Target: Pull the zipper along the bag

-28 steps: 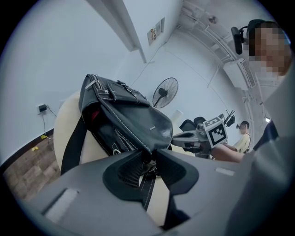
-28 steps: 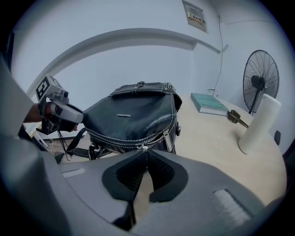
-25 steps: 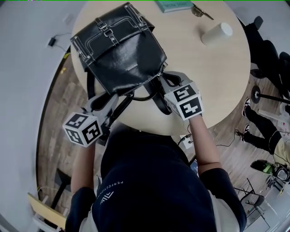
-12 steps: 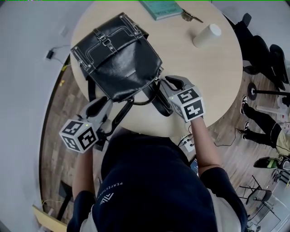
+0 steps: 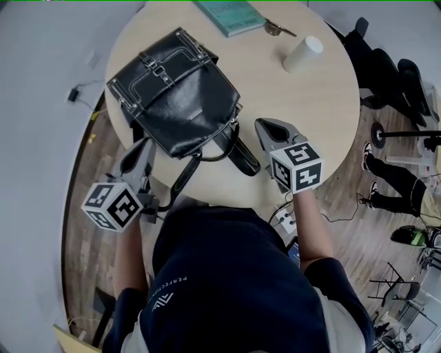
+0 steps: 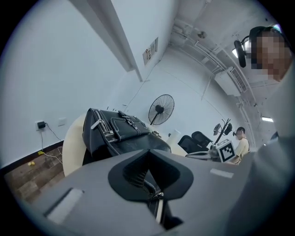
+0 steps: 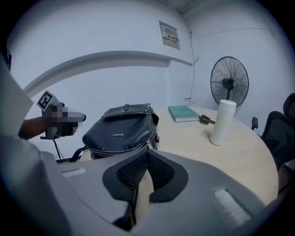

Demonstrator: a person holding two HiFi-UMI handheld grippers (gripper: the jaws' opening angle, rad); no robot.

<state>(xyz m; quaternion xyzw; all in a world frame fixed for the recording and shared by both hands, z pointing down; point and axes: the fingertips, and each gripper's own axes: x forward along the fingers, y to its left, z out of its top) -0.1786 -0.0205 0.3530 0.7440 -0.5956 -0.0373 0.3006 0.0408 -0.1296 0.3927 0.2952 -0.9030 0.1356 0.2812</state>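
A black leather bag (image 5: pixel 176 93) lies flat on the round wooden table (image 5: pixel 324 117), its handle (image 5: pixel 233 143) and strap (image 5: pixel 185 178) trailing over the near edge. My left gripper (image 5: pixel 143 146) hangs off the table's left edge, just short of the bag's near corner; its jaws are shut with nothing between them. My right gripper (image 5: pixel 264 125) hovers over the table right of the handle, also shut and empty. In the right gripper view the bag (image 7: pixel 122 131) shows its zipped seam (image 7: pixel 138 146) ahead. The left gripper view has the bag (image 6: pixel 120 133) beyond the closed jaws.
A teal book (image 5: pixel 231 15), keys (image 5: pixel 275 29) and a white cup (image 5: pixel 302 54) sit at the table's far side. Black chairs (image 5: pixel 386 69) stand to the right, a floor fan (image 7: pixel 229 83) behind. A seated person (image 6: pixel 239 143) is in the background.
Both grippers have drawn back from the bag's near edge: the left down and leftward off the table, the right out to the right. Their jaws have closed empty.
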